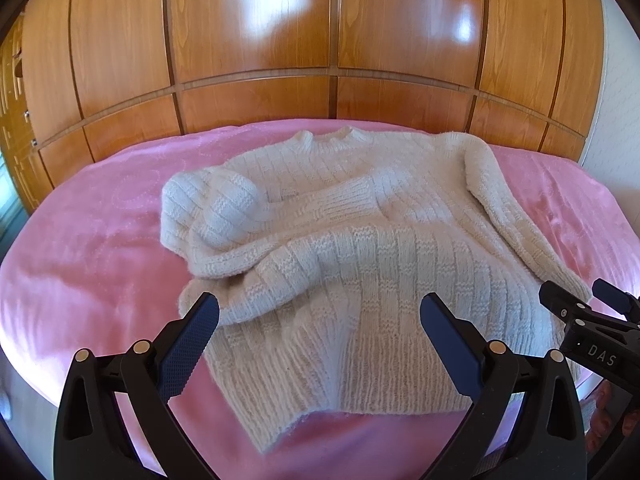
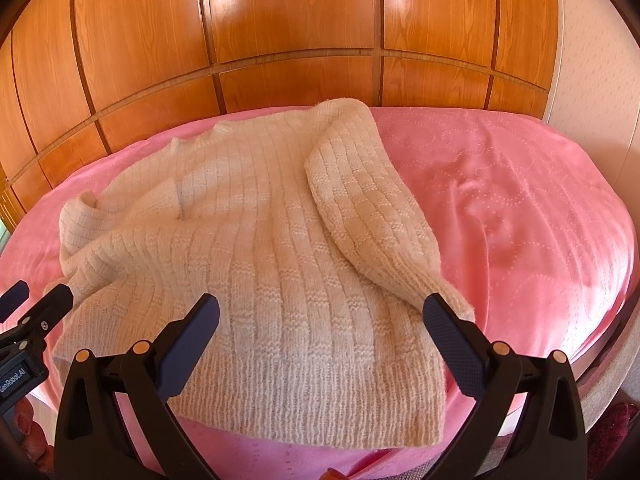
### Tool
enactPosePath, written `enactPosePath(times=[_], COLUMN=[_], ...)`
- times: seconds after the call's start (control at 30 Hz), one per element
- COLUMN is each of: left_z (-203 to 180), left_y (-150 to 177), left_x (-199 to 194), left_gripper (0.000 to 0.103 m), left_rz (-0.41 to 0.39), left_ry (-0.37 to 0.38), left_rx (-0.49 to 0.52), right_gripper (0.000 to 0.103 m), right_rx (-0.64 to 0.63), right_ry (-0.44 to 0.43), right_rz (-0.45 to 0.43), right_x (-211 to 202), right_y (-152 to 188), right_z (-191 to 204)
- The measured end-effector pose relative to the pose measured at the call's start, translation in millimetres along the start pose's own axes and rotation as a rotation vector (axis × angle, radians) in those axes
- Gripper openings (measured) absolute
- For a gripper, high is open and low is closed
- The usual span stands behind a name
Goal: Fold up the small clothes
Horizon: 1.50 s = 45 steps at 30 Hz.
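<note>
A cream knitted sweater [image 1: 360,240] lies flat on the pink bed cover [image 1: 80,260], neck toward the wardrobe. Its left sleeve [image 1: 212,208] is folded in over the chest. Its right sleeve [image 2: 368,208] lies down the right side of the body, cuff near the hem. My left gripper [image 1: 320,312] is open and empty, hovering above the hem's left part. My right gripper [image 2: 320,312] is open and empty, above the hem's right part [image 2: 320,380], its right finger close to the sleeve cuff [image 2: 444,292]. Each gripper shows at the edge of the other's view, the right gripper [image 1: 580,300] and the left gripper [image 2: 36,300].
A glossy wooden wardrobe [image 1: 320,40] stands right behind the bed. Bare pink cover [image 2: 520,200] stretches to the right of the sweater and to its left. The bed's front edge [image 2: 592,360] runs just below the grippers.
</note>
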<state>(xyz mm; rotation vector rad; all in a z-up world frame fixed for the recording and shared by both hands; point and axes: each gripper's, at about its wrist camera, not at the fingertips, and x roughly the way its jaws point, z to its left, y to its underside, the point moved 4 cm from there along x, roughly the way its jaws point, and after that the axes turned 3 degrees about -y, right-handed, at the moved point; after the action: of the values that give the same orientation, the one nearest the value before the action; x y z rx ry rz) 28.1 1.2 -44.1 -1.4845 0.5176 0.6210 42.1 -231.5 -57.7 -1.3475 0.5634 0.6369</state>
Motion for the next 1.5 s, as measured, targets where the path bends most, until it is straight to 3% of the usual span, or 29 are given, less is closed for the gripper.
enactPosePath(times=[0.8, 1.1, 1.3, 1.5], left_z=[4, 7, 18, 34], left_y=[2, -1, -12, -35], left_x=[20, 30, 39, 53], left_gripper=[0.100, 0.100, 0.100, 0.100], left_rz=[0.089, 0.104, 0.099, 0.031], left_ry=[-0.042, -0.051, 0.033, 0.114], left_rx=[0.000, 0.022, 0.020, -0.054], right_gripper=[0.101, 0.101, 0.101, 0.101], right_rx=[0.005, -0.016, -0.029, -0.042], right_ry=[-0.001, 0.064, 0.113, 0.146], right_rz=[0.013, -0.028, -0.085, -0.126], right_x=[5, 26, 47, 74], right_y=[-2, -17, -37, -51], right_z=[1, -3, -11, -14])
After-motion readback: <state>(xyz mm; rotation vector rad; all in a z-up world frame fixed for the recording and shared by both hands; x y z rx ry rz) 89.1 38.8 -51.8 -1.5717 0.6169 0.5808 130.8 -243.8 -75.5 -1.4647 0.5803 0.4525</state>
